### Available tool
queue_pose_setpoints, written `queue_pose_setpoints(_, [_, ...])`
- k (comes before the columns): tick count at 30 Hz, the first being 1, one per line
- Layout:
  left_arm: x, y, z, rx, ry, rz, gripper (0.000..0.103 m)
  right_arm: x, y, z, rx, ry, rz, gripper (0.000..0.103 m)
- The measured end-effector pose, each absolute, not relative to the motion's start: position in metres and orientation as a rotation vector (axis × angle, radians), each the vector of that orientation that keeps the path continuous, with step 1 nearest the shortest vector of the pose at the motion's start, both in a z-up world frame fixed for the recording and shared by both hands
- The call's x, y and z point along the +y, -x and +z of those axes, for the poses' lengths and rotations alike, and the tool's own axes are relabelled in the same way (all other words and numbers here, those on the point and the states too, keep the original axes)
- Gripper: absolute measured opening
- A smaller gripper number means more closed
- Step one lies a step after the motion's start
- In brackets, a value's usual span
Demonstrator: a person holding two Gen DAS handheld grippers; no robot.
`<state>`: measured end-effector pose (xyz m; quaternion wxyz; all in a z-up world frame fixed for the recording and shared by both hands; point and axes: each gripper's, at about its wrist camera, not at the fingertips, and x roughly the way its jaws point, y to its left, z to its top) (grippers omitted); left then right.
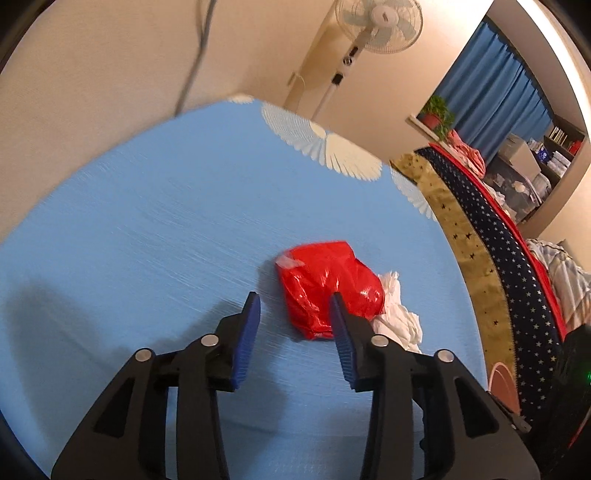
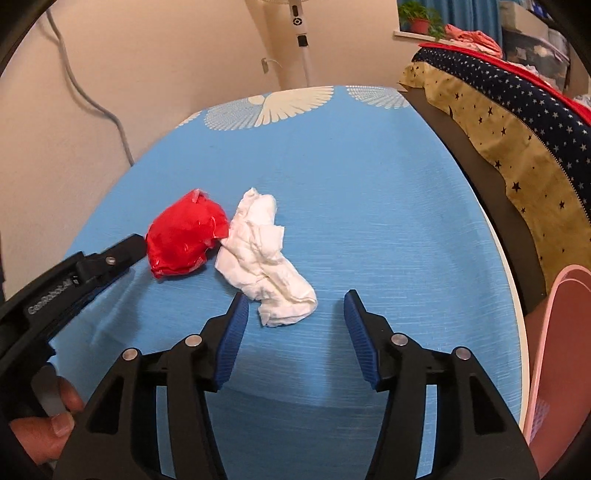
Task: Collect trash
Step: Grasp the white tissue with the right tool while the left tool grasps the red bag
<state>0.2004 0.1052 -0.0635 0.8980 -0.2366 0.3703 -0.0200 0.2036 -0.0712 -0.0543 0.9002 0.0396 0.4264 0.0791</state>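
A crumpled red plastic wrapper (image 1: 325, 288) lies on the blue tablecloth (image 1: 147, 229), touching a crumpled white tissue (image 1: 399, 314) on its right. My left gripper (image 1: 295, 301) is open and empty, its right finger just in front of the wrapper. In the right wrist view the wrapper (image 2: 183, 238) and the tissue (image 2: 264, 254) lie side by side. My right gripper (image 2: 295, 299) is open and empty, with the tissue's near end between its fingertips. The left gripper shows there at the left (image 2: 110, 262), close to the wrapper.
A pink bin (image 2: 561, 354) stands off the table's right edge. A bed with a star-patterned cover (image 2: 517, 122) runs along the right. A standing fan (image 1: 376, 22) and a grey cable (image 2: 96, 107) are by the wall behind the table.
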Motion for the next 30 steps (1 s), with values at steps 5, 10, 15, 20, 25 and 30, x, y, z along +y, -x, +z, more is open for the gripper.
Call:
queue_pose_setpoints(5, [0.104,-0.205,-0.070,0.792,0.525,-0.078,0.037,-0.073,-0.204,-0.055,0.884,-0.080,0.145,0.016])
queue_pose_setpoints(10, [0.093,-0.204,-0.070,0.802,0.485,-0.122,0.015,-0.082,-0.202,-0.054,0.872,-0.125,0.154,0.006])
queue_pose_setpoints(15, [0.086,-0.196,-0.054,0.761,0.417,-0.109,0.013,-0.094,-0.195,-0.052,0.854,-0.162,0.134,0.006])
queue_pose_setpoints(20, [0.081,-0.186,-0.040,0.741,0.357,-0.089,0.012,-0.109,-0.185,-0.040,0.826,-0.185,0.107,0.006])
queue_pose_setpoints(25, [0.063,-0.173,-0.019,0.723,0.217,-0.076,0.011,-0.122,-0.168,-0.019,0.777,-0.181,0.080,0.006])
queue_pose_setpoints(30, [0.053,-0.153,-0.005,0.702,0.154,-0.082,0.000,-0.131,-0.150,-0.005,0.752,-0.168,0.063,0.006])
